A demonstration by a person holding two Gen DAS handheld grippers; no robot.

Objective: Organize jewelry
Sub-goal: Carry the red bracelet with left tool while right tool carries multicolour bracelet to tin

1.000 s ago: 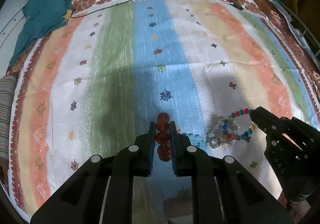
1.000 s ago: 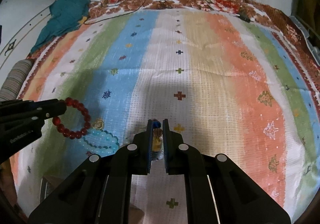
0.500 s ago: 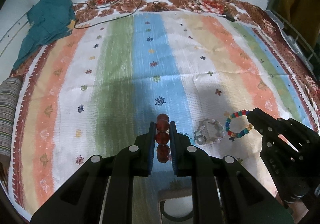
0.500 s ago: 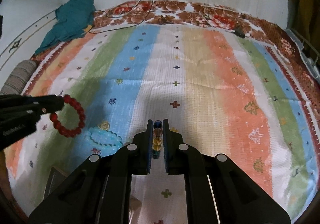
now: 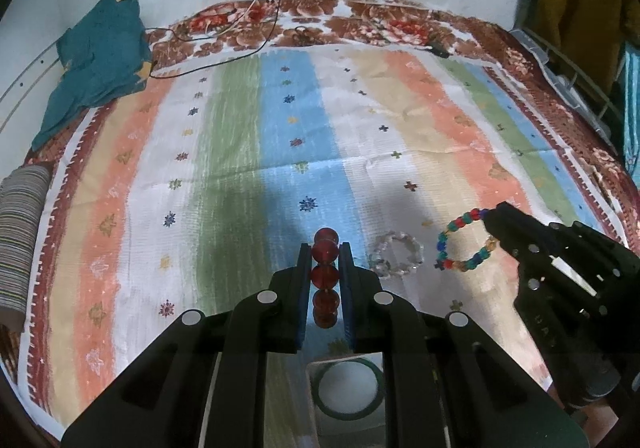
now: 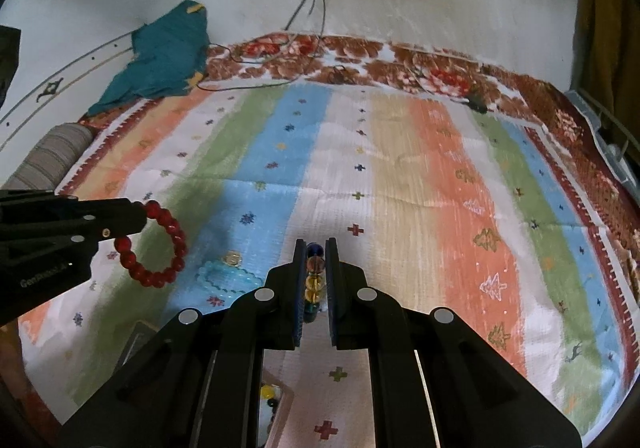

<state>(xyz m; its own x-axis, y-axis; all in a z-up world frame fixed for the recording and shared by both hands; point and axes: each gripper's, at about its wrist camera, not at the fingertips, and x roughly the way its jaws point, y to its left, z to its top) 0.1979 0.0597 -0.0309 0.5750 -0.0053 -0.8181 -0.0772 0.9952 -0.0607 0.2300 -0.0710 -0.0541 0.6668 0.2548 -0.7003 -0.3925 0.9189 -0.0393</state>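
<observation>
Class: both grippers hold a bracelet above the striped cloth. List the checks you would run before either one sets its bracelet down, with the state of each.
1. Left gripper shut on red bracelet: ok.
2. Right gripper shut on multicolour bracelet: ok.
3. Both bracelets hang off the cloth: ok.
4. Clear bracelet and light blue bracelet lie apart from the held ones: ok.
5. Destination box: cannot tell.

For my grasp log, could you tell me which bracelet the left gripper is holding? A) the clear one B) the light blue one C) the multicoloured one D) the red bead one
D: the left gripper is shut on the red bracelet, whose beads sit between its fingers, while the right gripper holds the multicoloured bracelet and the clear bracelet lies on the cloth.
</observation>
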